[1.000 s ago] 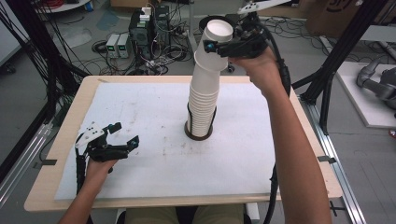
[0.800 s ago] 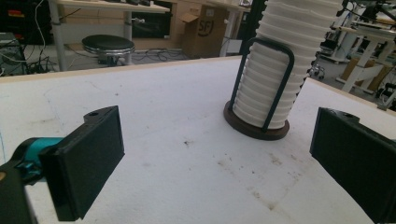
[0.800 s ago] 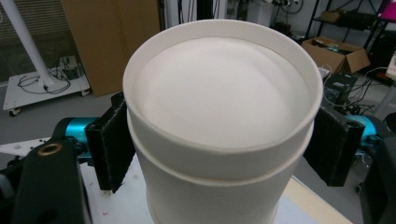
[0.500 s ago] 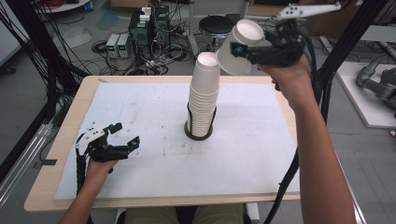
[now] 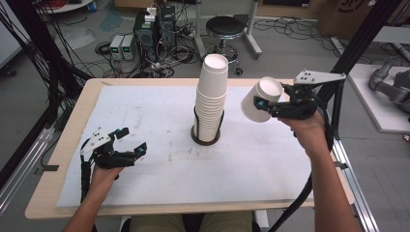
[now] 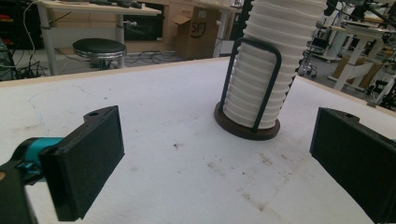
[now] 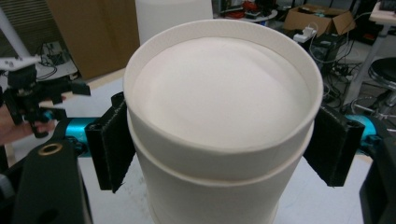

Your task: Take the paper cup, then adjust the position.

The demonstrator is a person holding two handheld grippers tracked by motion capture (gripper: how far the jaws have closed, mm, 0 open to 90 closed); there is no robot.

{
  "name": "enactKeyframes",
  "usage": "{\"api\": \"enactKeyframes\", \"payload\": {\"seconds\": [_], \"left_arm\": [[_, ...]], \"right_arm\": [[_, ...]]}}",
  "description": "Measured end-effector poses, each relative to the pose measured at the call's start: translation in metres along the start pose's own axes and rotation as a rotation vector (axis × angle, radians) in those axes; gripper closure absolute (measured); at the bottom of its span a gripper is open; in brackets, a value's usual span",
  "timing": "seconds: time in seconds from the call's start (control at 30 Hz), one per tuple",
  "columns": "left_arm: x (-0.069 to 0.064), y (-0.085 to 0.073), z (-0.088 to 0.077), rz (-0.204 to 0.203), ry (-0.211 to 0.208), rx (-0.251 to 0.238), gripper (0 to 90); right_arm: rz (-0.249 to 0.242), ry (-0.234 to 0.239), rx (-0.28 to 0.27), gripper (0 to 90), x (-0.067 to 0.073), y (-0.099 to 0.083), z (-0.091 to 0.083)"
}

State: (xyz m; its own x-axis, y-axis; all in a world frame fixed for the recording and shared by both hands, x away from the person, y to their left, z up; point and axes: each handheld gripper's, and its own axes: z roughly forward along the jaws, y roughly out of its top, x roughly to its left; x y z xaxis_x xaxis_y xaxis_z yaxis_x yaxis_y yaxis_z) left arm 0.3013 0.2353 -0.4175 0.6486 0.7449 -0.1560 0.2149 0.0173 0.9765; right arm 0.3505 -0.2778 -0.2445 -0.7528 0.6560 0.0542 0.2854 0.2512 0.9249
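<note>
- Left tool (image 5: 126, 145) rests low over the white tabletop (image 5: 270, 164), jaws apart, holding nothing
- Stack of paper cups (image 5: 212, 99) stands tall in a wire holder (image 5: 205, 134); a knock could topple it
- Right tool (image 5: 267, 104) clamps one cup (image 5: 260, 99) in mid-air, tilted; hard squeezing may crush it

I count two tongs: the left tongs (image 5: 131, 141) at the lower left of the high view, the right tongs (image 5: 261, 104) at its right. One loose paper cup (image 5: 260, 100) sits between the right pair's jaws. One stack of cups (image 5: 212, 99) stands at centre frame (too tightly nested for me to number the cups), in one wire holder (image 5: 206, 137). One white sheet (image 5: 159, 116) covers one wooden surface (image 5: 67, 125). Beyond it, at the top of the frame, I see one round stool (image 5: 223, 27).
</note>
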Motion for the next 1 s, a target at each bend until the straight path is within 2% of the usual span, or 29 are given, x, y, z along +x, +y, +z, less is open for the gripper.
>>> {"api": "enactKeyframes", "payload": {"seconds": [0.03, 0.17, 0.33, 0.43, 0.63, 0.73, 0.83, 1.0], "left_arm": [[-0.001, 0.0, 0.0, -0.003, -0.003, -0.002, 2.8], [-0.002, 0.0, 0.0, 0.001, -0.02, -0.019, 2.8], [-0.002, 0.0, -0.001, 0.001, -0.019, -0.021, 2.9], [-0.003, -0.001, -0.002, -0.004, -0.021, -0.021, 2.8], [-0.005, -0.001, -0.001, 0.012, -0.029, -0.008, 2.8], [-0.006, -0.001, -0.001, 0.012, -0.035, -0.008, 2.8], [-0.007, -0.002, -0.001, 0.007, -0.06, -0.008, 2.9], [-0.008, -0.002, 0.002, 0.014, -0.075, 0.001, 2.9]], "right_arm": [[0.0, 0.0, 0.0, 21.1, 0.0, 0.0, 0.0], [0.019, 0.002, 0.007, 21.1, -0.001, -0.035, 0.008], [0.026, -0.009, 0.038, 21.1, 0.0, -0.058, 0.013], [0.021, -0.02, 0.045, 21.1, 0.003, -0.063, 0.013], [0.009, -0.019, 0.042, 21.2, 0.015, -0.078, 0.011], [0.008, -0.01, 0.052, 21.2, 0.016, -0.084, 0.014], [0.003, -0.011, 0.067, 21.2, 0.016, -0.085, 0.014], [0.008, -0.011, 0.063, 21.1, 0.016, -0.088, 0.012]]}}
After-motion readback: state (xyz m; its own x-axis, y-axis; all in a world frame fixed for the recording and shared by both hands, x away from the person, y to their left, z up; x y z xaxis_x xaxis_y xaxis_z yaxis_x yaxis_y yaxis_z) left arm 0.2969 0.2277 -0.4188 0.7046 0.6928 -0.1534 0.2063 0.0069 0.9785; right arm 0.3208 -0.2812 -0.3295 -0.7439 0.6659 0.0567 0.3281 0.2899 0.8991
